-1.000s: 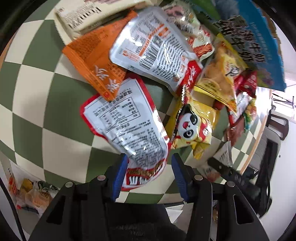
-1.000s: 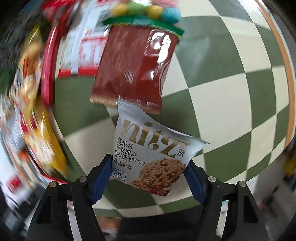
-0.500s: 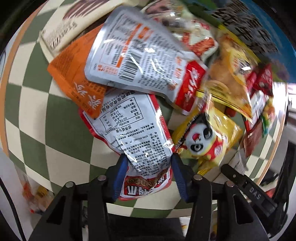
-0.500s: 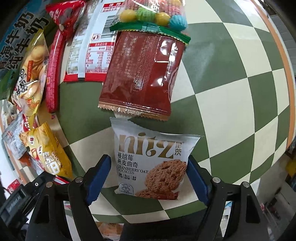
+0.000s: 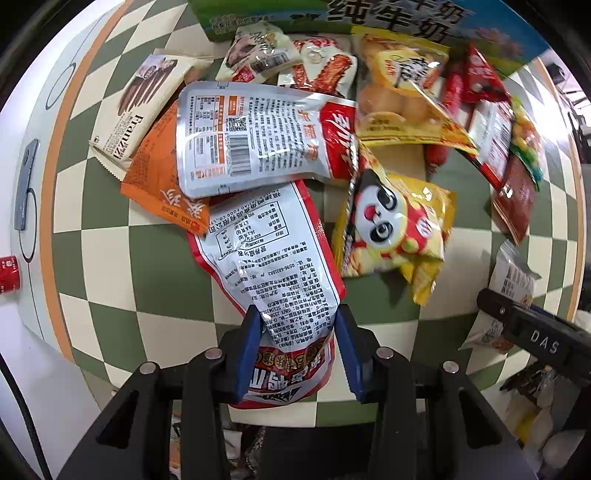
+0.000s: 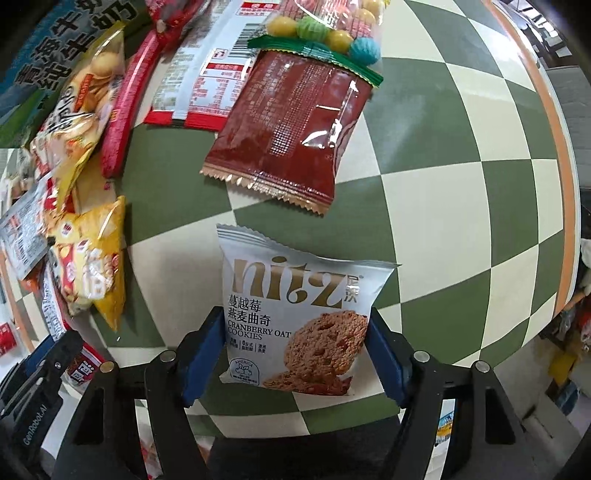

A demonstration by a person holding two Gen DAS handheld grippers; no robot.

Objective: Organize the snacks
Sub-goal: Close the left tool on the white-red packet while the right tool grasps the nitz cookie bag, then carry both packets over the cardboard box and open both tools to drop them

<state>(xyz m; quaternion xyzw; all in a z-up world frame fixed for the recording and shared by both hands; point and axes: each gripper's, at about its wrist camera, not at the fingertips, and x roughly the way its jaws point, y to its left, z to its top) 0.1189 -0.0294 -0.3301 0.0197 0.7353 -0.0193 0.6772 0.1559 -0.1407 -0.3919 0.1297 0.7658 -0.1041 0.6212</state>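
Observation:
A pile of snack packs lies on a green and cream checked table (image 5: 110,258). My left gripper (image 5: 299,347) is shut on the near end of a long silver and red pouch (image 5: 273,266) that lies back side up. Beside the pouch are a yellow panda bag (image 5: 391,229), a second silver and red pouch (image 5: 258,136) and an orange pack (image 5: 162,177). My right gripper (image 6: 295,354) is shut on a white cranberry oat cookie pack (image 6: 295,314). A dark red pack (image 6: 291,125) lies just beyond the cookie pack.
A blue and green milk carton box (image 5: 388,18) stands behind the pile. A Franzzi pack (image 5: 144,103), a yellow bun bag (image 5: 399,96) and a candy-ball bag (image 6: 325,29) lie in the heap. The table's orange rim (image 6: 554,147) runs at the right.
My left gripper has moved in over the long pouch's end and closed on it. My right gripper keeps hold of the cookie pack, and its view has shifted a little.

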